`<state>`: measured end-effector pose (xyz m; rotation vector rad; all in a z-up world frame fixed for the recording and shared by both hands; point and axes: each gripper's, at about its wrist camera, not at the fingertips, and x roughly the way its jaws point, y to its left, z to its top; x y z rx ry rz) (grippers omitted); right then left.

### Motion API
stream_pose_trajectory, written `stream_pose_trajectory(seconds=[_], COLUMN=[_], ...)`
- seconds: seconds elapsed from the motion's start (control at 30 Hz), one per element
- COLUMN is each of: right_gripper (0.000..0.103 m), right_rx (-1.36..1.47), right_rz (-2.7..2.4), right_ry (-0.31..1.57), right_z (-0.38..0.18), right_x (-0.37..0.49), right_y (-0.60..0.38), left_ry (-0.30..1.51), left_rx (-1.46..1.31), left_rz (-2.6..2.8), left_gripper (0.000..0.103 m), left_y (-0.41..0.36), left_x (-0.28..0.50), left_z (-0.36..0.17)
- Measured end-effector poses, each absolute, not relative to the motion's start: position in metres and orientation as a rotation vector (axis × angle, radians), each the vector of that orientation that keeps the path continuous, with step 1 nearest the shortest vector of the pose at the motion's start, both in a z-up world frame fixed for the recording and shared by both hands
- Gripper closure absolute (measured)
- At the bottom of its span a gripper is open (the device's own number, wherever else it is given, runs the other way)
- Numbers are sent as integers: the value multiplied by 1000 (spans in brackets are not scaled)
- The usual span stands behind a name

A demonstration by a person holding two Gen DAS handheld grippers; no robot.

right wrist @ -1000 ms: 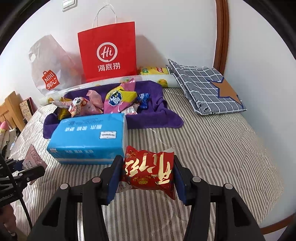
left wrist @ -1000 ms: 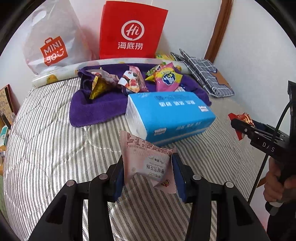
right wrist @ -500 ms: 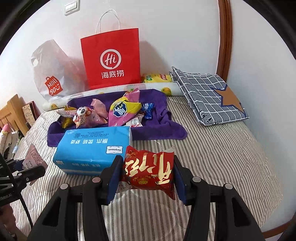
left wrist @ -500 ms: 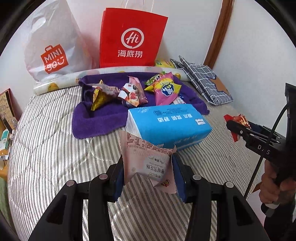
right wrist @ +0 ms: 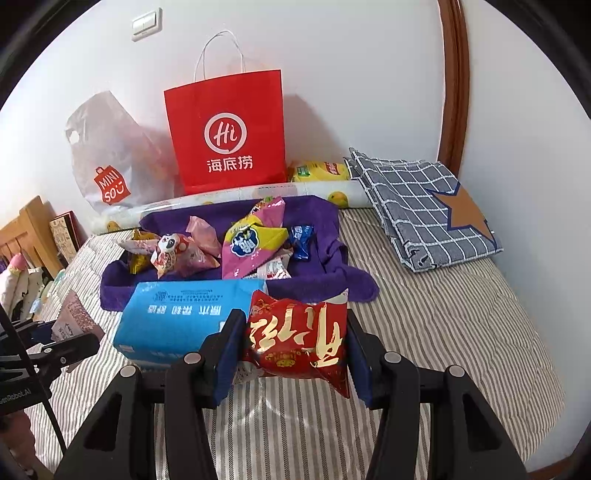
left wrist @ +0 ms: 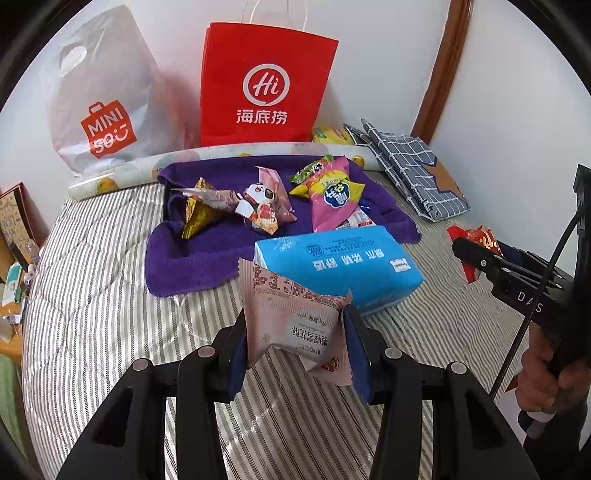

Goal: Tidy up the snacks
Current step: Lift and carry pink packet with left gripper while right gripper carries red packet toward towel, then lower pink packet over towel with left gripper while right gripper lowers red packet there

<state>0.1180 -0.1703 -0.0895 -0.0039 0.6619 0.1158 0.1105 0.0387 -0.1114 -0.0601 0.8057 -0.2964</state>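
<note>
1. A bed with a grey-and-white striped quilt point(right wrist: 424, 332) fills the scene, set into a corner of white walls with a brown wooden trim point(right wrist: 452, 92) running up the right side.
2. The left gripper point(left wrist: 295, 332) is clamped on a pale pink snack packet point(left wrist: 291, 317), held above the quilt near its front edge.
3. The right gripper point(right wrist: 293, 339) is closed on a red snack packet with gold lettering point(right wrist: 299, 339), also above the front part of the quilt — to the right of a blue tissue pack point(right wrist: 181, 317).
4. The tissue pack lies at the front edge of a purple towel point(left wrist: 207, 258) spread toward the head of the bed; loose snacks sit on the towel, among them a pink-and-yellow bag point(left wrist: 332, 195) and a panda-print packet point(left wrist: 258, 206).
5. Against the back wall stand a red paper bag point(right wrist: 227, 129) and a white Miniso plastic bag point(right wrist: 107, 155), with a rolled fruit-print sheet point(right wrist: 236, 195) lying along the quilt's back edge.
6. A folded blue checked cloth with a brown star point(right wrist: 432, 210) rests at the back right corner.
7. A wall switch point(right wrist: 146, 24) sits high on the wall — at the left, part of a wooden frame point(right wrist: 31, 232) shows.
</note>
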Motion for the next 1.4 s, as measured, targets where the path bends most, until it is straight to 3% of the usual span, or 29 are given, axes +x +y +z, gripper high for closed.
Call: stream_pose_trajectory(seconds=[1.4], right_gripper=[53], right_rx=[-22], right_rz=[155], right_ry=[642], right_z=[-62], right_x=[178], right_y=[-157], left_ry=[798], left_rx=[-106], left_rz=[-241], left_gripper=[56], left_y=[49], left_x=[173], left_z=[-78])
